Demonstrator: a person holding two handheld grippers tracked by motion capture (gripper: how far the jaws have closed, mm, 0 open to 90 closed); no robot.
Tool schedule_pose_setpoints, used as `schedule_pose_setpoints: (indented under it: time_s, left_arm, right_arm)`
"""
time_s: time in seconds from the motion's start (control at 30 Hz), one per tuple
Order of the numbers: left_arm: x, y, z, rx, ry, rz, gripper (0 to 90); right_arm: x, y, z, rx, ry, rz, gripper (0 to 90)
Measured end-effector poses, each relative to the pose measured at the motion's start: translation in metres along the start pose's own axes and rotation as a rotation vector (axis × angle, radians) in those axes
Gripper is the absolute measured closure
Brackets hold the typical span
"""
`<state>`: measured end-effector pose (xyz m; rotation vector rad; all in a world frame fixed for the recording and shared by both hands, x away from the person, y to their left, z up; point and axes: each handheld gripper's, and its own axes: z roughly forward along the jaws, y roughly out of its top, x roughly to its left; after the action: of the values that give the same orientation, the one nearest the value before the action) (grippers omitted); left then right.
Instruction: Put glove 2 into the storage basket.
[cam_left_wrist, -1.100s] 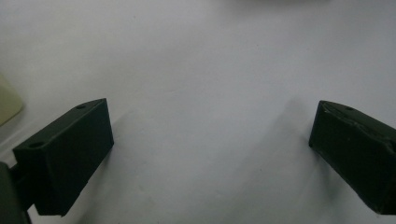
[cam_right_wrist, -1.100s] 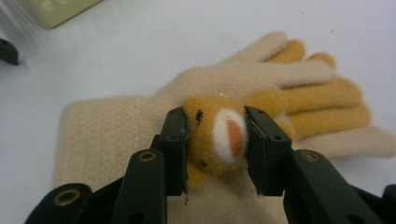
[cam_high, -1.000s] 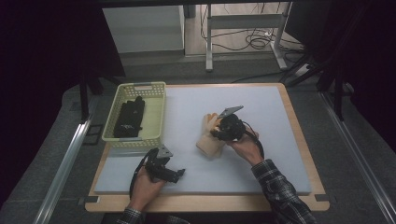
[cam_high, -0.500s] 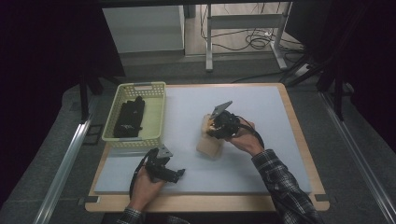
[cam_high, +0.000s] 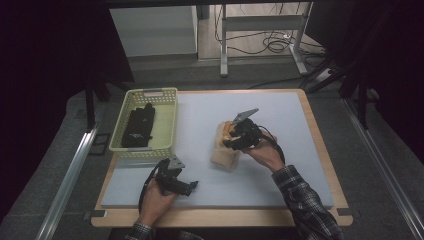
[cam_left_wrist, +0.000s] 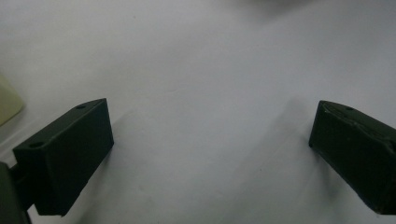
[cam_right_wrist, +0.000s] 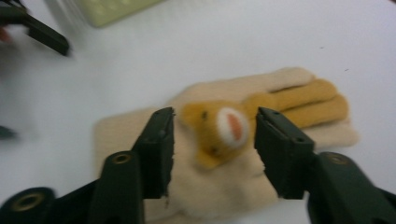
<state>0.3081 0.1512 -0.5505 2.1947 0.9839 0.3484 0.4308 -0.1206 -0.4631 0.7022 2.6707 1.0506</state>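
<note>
A beige glove (cam_high: 223, 154) with an orange animal face (cam_right_wrist: 219, 130) and orange fingers lies flat on the white mat. My right gripper (cam_high: 234, 141) hovers over it at the middle of the table. Its jaws (cam_right_wrist: 214, 116) stand on either side of the animal face and have just been opening. The face sits between them, with small gaps to the pads. My left gripper (cam_high: 192, 186) rests near the front left of the mat. Its jaws (cam_left_wrist: 210, 126) are spread wide over bare mat with nothing between them.
A pale yellow basket (cam_high: 170, 116) stands at the left rear of the table with a dark folded item (cam_high: 138, 126) inside. The white mat (cam_high: 280, 115) covers a wooden tabletop. Dark floor, cables and table legs lie beyond the far edge.
The right hand has shifted a little over the glove and turned its gripper slightly. The glove looks flatter on the mat. The left hand has stayed put.
</note>
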Motion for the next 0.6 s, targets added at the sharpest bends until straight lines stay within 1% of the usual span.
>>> schedule_pose_setpoints:
  time_s: [0.03,0.07,0.1,0.13,0.17,0.2,0.23,0.27,0.33,0.4,0.43,0.47,0.5,0.57,0.6]
  left_arm:
    - [0.000,0.000,0.000,0.000,0.000,0.000,0.0]
    - [0.000,0.000,0.000,0.000,0.000,0.000,0.0]
    - [0.000,0.000,0.000,0.002,0.001,0.003,0.0]
    - [0.000,0.000,0.000,0.002,0.001,0.003,0.0]
    - [0.000,0.000,0.000,0.001,0.001,0.003,0.0]
    - [0.000,0.000,0.000,0.001,0.001,0.003,0.0]
    - [0.000,0.000,0.000,0.002,0.000,0.001,0.0]
    - [0.000,0.000,0.000,0.002,0.000,0.001,0.0]
    - [0.000,0.000,0.000,0.002,0.001,0.003,0.0]
    - [0.000,0.000,0.000,0.002,0.001,0.003,0.0]
    - [0.000,0.000,0.000,-0.001,0.001,-0.001,0.0]
    - [0.000,0.000,0.000,-0.001,0.001,-0.001,0.0]
    - [0.000,0.000,0.000,0.000,0.001,0.000,0.0]
    - [0.000,0.000,0.000,0.001,0.001,0.001,0.0]
    - [0.000,0.000,0.000,-0.001,0.002,0.001,0.0]
  right_arm:
    - [0.006,-0.006,-0.003,-0.005,0.027,0.018,55.5]
    - [0.006,-0.006,-0.003,-0.005,0.027,0.018,55.5]
    - [0.014,-0.012,-0.004,0.000,0.052,0.026,55.8]
    - [0.014,-0.012,-0.004,0.000,0.052,0.026,55.8]
    - [0.023,-0.019,-0.002,-0.001,0.074,0.031,53.5]
    - [0.023,-0.019,-0.002,-0.001,0.074,0.031,53.5]
    - [0.028,-0.023,-0.001,0.000,0.077,0.030,50.1]
    - [0.036,-0.028,0.003,0.006,0.063,0.022,43.4]
    - [0.043,-0.033,0.008,0.009,0.039,0.004,39.9]
    - [0.048,-0.037,0.012,0.011,-0.001,-0.023,40.5]
    - [0.051,-0.039,0.013,0.015,-0.027,-0.039,42.8]
    - [0.053,-0.040,0.015,0.019,-0.059,-0.066,45.7]
    - [0.055,-0.041,0.016,0.024,-0.078,-0.081,48.1]
    - [0.059,-0.043,0.018,0.030,-0.112,-0.118,58.6]
    - [0.062,-0.044,0.019,0.031,-0.140,-0.149,67.1]
